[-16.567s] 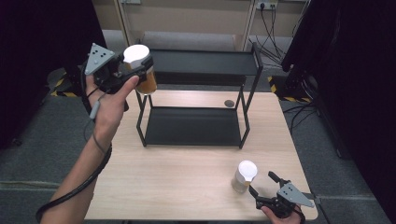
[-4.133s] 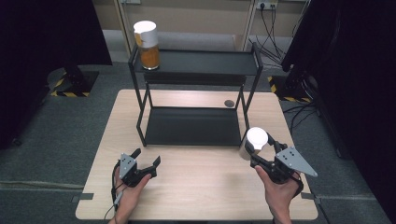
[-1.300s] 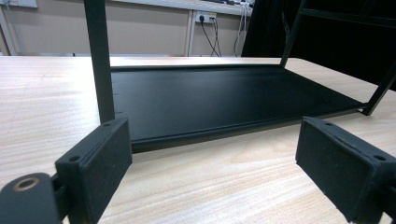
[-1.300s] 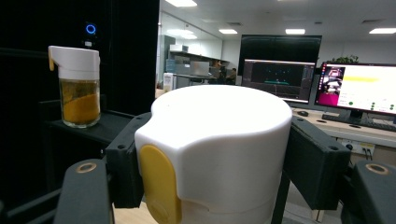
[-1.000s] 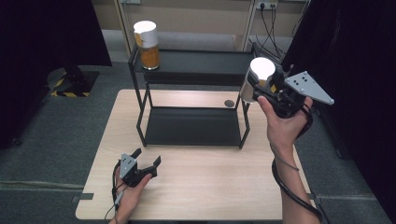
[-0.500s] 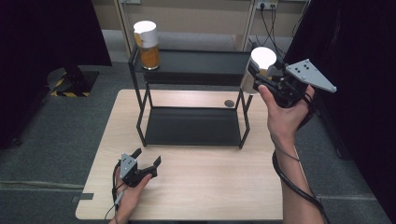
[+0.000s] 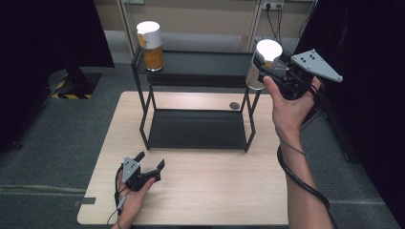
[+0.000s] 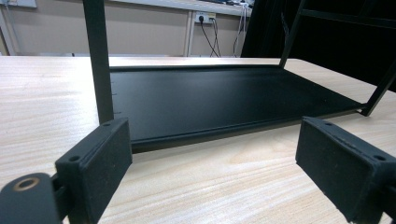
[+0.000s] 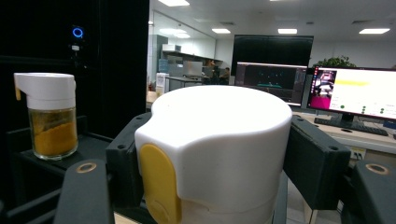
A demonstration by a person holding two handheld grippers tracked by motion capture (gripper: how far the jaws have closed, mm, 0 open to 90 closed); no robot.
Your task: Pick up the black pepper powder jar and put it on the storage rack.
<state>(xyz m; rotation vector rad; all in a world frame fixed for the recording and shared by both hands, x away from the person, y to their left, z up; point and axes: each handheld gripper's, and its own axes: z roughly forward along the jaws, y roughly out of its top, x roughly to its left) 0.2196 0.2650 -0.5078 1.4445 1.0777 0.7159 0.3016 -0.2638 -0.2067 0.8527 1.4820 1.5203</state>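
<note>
Pale wooden table (image 7: 205, 186) on grey floor, bearing a black two-tier rack (image 7: 191, 129); beige wall with sockets behind, office monitors (image 9: 355, 95) farther off. Upright, long axis vertical, white-capped jar (image 7: 263, 62) clamped in right gripper (image 7: 272, 67) above the rack's top right corner, yellow tab (image 9: 159, 186) facing its camera. Second jar (image 7: 150, 40) standing top left; left gripper (image 7: 148, 164) resting spread apart, empty, on the table.

jar (image 7: 150, 40) on rack (image 7: 200, 64), left end

right gripper (image 7: 265, 67) with white-lidded jar (image 7: 263, 62), now slightly nearer the top shelf (image 7: 200, 64)
</note>
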